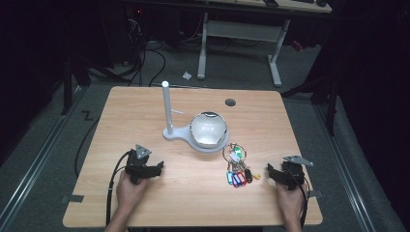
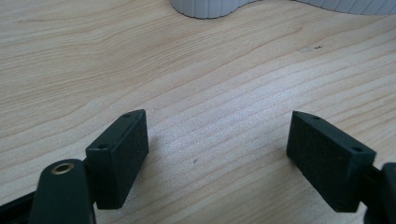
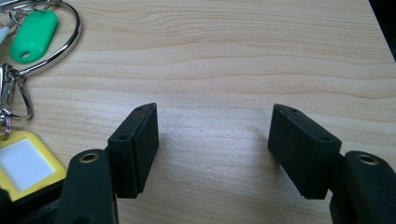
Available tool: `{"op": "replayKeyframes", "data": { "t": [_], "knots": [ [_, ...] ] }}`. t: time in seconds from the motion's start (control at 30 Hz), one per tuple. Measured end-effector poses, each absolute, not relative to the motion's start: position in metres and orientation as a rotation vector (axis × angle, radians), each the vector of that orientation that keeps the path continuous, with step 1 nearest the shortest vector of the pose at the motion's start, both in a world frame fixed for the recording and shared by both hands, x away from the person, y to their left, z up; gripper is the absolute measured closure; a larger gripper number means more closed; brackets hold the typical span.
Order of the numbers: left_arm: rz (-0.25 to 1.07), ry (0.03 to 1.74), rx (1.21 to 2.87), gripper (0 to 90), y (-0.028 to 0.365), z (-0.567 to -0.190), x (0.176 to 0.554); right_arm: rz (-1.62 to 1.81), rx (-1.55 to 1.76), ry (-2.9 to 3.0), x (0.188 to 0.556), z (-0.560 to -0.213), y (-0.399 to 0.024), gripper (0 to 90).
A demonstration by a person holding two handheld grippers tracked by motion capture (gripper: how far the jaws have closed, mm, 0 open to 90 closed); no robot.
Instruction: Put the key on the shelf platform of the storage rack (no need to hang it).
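The key bunch (image 1: 238, 166) lay untouched beside my right gripper (image 1: 271, 172), whose jaws, like those of my left gripper (image 1: 157, 169), stood spread and empty, so I judged nothing was done yet.

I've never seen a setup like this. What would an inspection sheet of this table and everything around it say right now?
Surface: wooden table, pale grain, with a round hole near the far edge.
Job's things: white stand with an upright post, its base carrying a shiny bowl; a key ring with coloured tags lying beside it.
Clutter: nothing seen.
Grippers: left claw and right claw both open, empty, each held by a hand.
Cables: one trails from each claw; more lie on the floor beyond.
Surroundings: dark room, white desk frame behind.
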State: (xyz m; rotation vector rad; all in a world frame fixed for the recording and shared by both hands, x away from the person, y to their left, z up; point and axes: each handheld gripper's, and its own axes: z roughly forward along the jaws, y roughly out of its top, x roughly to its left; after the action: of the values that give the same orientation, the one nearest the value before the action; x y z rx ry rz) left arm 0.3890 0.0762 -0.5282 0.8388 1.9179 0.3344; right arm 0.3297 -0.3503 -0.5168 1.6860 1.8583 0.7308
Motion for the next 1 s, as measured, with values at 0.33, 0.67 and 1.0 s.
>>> {"op": "replayKeyframes", "data": {
  "t": [0.33,0.67,1.0],
  "knots": [
    [0.335,1.917,0.840,21.1,0.076,-0.528,0.390,0.735,1.690,1.863,0.330,-0.517,-0.349,32.1],
    [0.334,1.920,0.836,21.1,0.076,-0.528,0.390,0.738,1.723,1.874,0.330,-0.513,-0.348,41.5],
    [0.335,1.923,0.832,21.2,0.076,-0.528,0.390,0.798,1.703,1.885,0.323,-0.504,-0.344,44.6]
  ]
}}
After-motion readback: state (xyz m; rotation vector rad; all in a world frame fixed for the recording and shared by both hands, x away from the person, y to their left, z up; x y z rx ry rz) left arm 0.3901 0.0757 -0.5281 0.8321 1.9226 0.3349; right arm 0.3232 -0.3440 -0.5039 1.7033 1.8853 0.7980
